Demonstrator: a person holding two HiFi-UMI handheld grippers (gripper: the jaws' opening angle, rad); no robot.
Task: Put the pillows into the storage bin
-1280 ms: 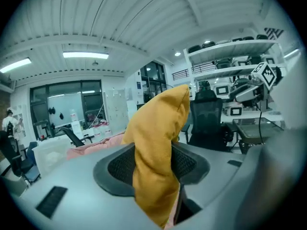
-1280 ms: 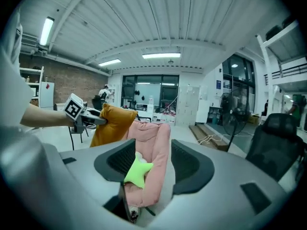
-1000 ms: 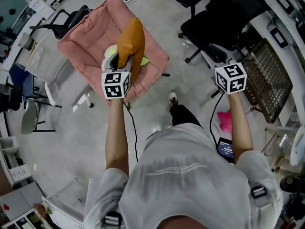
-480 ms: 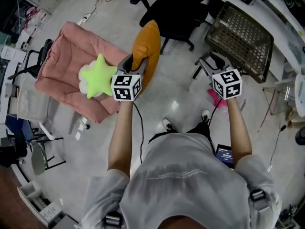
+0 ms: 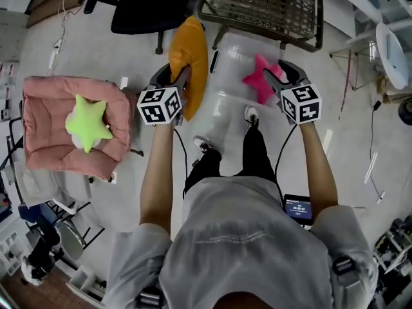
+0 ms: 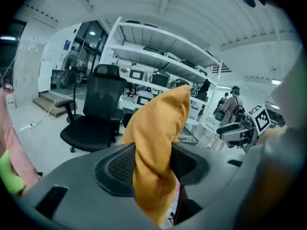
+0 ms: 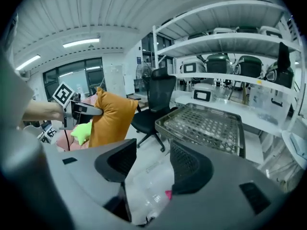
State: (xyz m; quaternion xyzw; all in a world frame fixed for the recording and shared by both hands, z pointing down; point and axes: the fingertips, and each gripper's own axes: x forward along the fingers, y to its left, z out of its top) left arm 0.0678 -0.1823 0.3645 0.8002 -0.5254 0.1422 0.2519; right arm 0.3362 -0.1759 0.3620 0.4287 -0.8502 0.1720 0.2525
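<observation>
An orange pillow [image 5: 188, 51] hangs upright from my left gripper [image 5: 172, 77], whose jaws are shut on its lower part; the pads pinch the orange pillow [image 6: 158, 128] in the left gripper view. A clear storage bin [image 5: 235, 56] stands on the floor ahead, with a pink star pillow [image 5: 259, 81] in it. My right gripper [image 5: 279, 74] hovers at the bin's right side. Its jaws have just been opening and nothing is between them [image 7: 152, 162]. A green star pillow [image 5: 87, 122] lies on the pink cushioned chair [image 5: 42, 153] at left.
A wire-mesh basket [image 5: 270, 5] stands behind the bin. A black office chair [image 5: 145, 8] is at the back left. Cables run over the floor at left and right. White shelves with appliances [image 7: 225, 63] line the wall.
The view has swung from the pink chair toward the bin. Both grippers moved that way, the left carrying the orange pillow. The pink star now lies just ahead of the right gripper.
</observation>
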